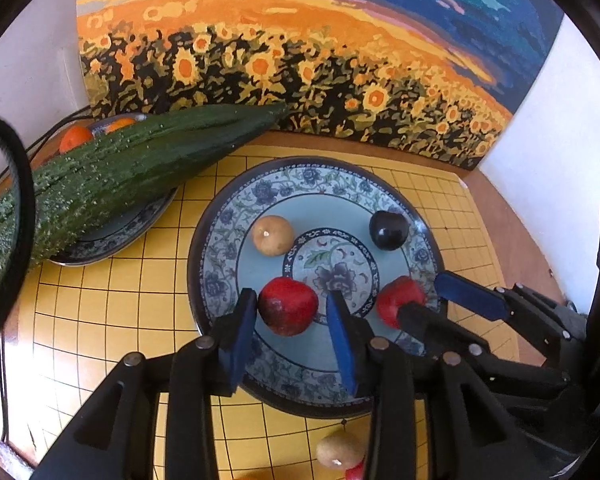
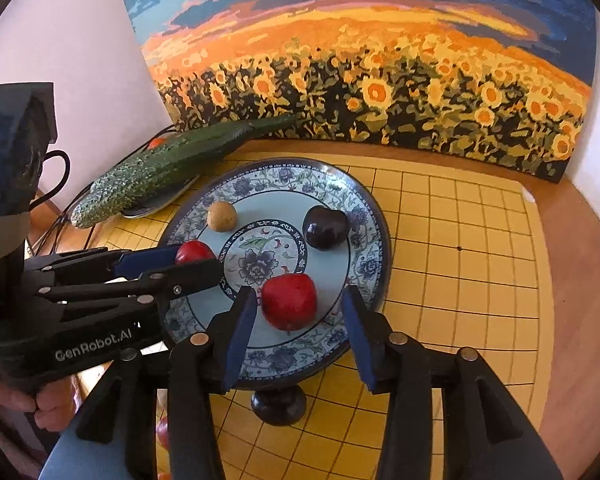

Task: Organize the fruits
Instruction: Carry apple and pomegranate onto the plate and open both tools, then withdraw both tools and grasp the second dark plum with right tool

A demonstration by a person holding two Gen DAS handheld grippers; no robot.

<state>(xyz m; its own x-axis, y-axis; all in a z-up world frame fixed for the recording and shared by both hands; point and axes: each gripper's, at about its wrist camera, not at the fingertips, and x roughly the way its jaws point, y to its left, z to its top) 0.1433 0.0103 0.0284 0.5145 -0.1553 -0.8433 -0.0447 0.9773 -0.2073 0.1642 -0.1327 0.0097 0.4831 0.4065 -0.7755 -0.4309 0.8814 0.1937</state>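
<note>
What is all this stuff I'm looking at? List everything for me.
Big plate: one, blue floral, middle of the board.
Red fruits: two on the big plate, one between the left tool's fingers, one between the right tool's.
Tan fruit: one, on the plate's far left.
Dark fruit: one, near-black, on the plate's far right.
Cucumber: one, green, across a second plate at far left.
Oranges: apparently two, behind the cucumber.
Loose tan fruit: one, on the board by the plate's near rim.
Board: one, yellow grid.
Painting: one, sunflowers, behind.
Left tool: open.
Right tool: open.
</note>
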